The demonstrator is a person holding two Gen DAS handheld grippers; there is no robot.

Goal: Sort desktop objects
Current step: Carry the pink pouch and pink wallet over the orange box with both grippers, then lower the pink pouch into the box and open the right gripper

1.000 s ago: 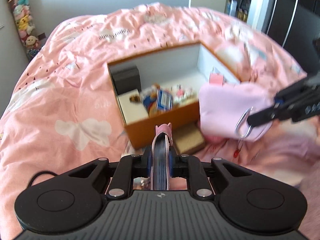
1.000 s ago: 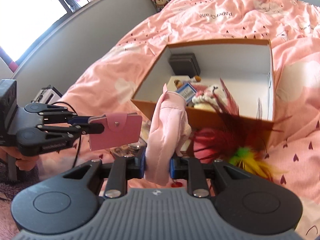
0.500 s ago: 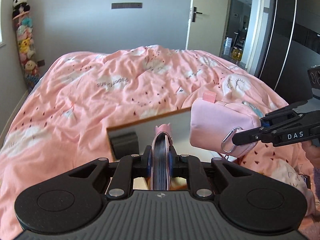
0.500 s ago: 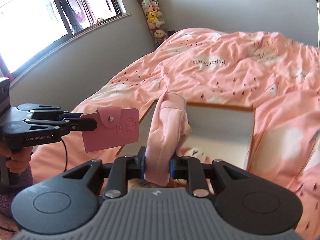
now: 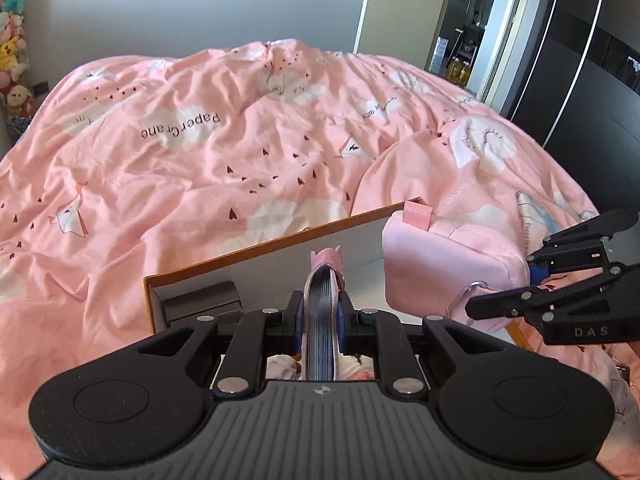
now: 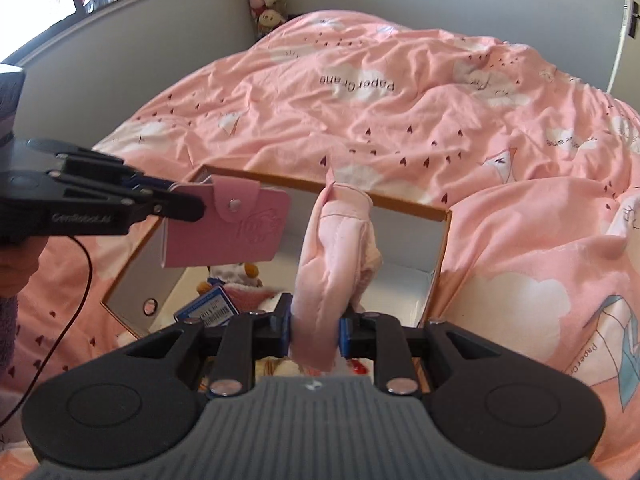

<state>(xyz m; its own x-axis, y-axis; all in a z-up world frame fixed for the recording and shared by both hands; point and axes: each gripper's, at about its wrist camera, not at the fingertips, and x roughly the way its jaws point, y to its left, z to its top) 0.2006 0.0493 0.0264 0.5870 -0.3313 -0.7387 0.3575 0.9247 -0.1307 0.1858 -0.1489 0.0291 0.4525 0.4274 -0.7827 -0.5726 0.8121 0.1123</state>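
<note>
Left tongs (image 5: pixel 320 320) are clamped narrowly on a pink snap-closure card holder (image 6: pixel 228 228), gripped edge-on so its stacked sleeves face the left wrist camera. Right tongs (image 6: pixel 316 328) are clamped on a pink fabric pouch (image 5: pixel 448 264) with a metal carabiner (image 5: pixel 460 300) hanging at its lower edge. Both items hang over the open orange cardboard box (image 6: pixel 440 240), which rests on the bed's pink quilt (image 5: pixel 200 160).

Changes from one second ago:
- Both tongs have travelled forward over the box; earlier they were short of its near wall, with the whole interior in view.
- Only the far wall and part of the interior now show beyond each tool.
- Grip width on both items is unchanged.

Box contents visible: a black case (image 5: pixel 200 300) in the left corner, a blue-and-white packet (image 6: pixel 208 308), and a small plush toy (image 6: pixel 236 272).
</note>
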